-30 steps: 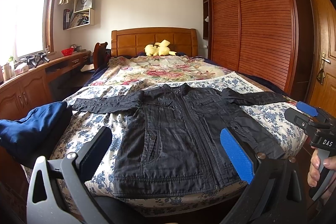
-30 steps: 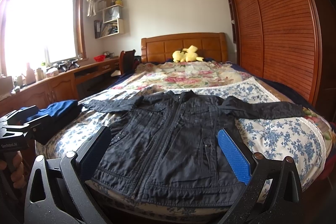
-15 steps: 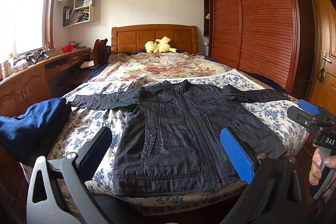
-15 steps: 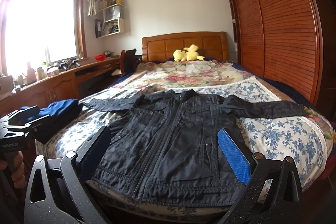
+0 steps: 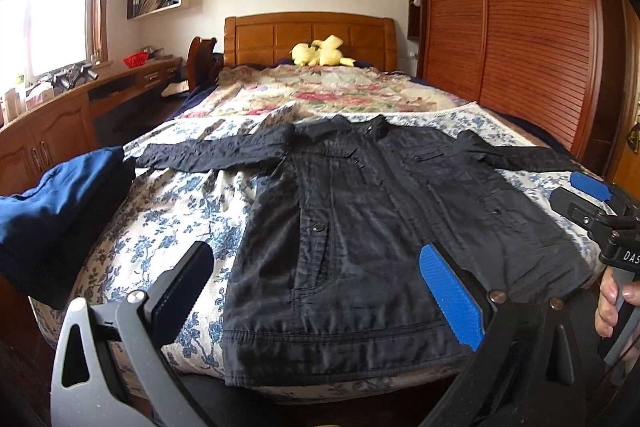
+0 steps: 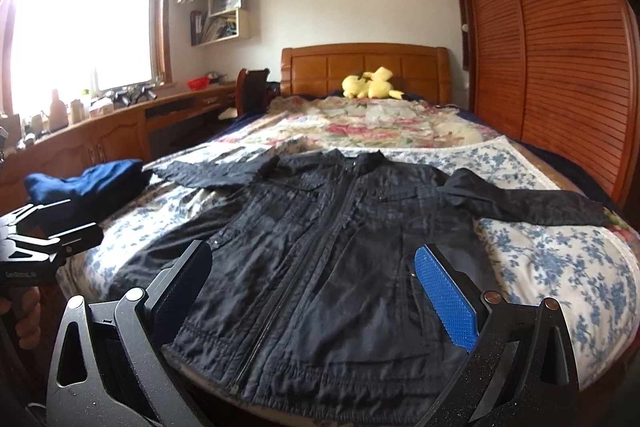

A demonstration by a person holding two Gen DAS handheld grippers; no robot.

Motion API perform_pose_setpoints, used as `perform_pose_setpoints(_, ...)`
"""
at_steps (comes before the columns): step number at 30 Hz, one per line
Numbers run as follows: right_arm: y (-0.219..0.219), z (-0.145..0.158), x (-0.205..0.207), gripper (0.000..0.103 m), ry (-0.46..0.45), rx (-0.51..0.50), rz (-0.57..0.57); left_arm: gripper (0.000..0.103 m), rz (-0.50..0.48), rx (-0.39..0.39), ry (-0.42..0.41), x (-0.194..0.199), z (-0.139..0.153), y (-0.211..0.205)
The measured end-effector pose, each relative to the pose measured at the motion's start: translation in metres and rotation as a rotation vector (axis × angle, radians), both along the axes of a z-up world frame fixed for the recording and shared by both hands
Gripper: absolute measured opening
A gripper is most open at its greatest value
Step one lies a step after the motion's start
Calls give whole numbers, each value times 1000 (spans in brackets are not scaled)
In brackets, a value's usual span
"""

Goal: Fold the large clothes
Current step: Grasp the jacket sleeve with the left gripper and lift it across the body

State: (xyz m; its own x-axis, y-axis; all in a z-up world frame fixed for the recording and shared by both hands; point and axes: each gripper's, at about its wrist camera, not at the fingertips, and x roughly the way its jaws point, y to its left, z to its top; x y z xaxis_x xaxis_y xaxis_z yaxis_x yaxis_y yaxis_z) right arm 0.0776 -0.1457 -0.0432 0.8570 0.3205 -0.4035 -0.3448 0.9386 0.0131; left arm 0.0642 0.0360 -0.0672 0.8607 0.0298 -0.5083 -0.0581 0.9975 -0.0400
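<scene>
Left wrist view: black jacket [image 5: 360, 227] lies flat, sleeves spread, hem at the bed [image 5: 168, 211] foot edge. Both grippers, left [image 5: 320, 291] and right [image 6: 316, 291], hover with jaws wide, empty. Best pinch each sleeve cuff, folding inward evenly.

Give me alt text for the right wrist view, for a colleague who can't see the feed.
A dark, zipped, long-sleeved jacket lies flat, front up, sleeves spread, on a blue-floral bedspread. The open right gripper hovers over its hem, holding nothing. The left gripper is at the left edge by folded blue clothes; a yellow plush toy sits at the wooden headboard.
</scene>
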Motion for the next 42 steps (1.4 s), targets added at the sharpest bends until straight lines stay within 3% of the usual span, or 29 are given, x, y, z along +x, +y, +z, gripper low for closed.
perform_pose_setpoints(11,34,-20,74,103,5,-16,97,103,63,9,69,47,-35,31)
perform_pose_setpoints(21,90,-27,171,103,-1,-38,174,103,147,8,117,81,-54,72)
perform_pose_setpoints(27,105,-76,219,103,99,-82,208,103,175,31,177,115,-71,104)
perform_pose_setpoints(29,104,-93,236,103,196,-62,224,103,174,22,189,127,-74,117)
perform_pose_setpoints(35,103,-95,229,103,186,-59,232,103,214,26,211,176,-77,157)
perform_pose_setpoints(42,108,-97,227,103,179,-77,234,103,218,-35,265,262,-92,214)
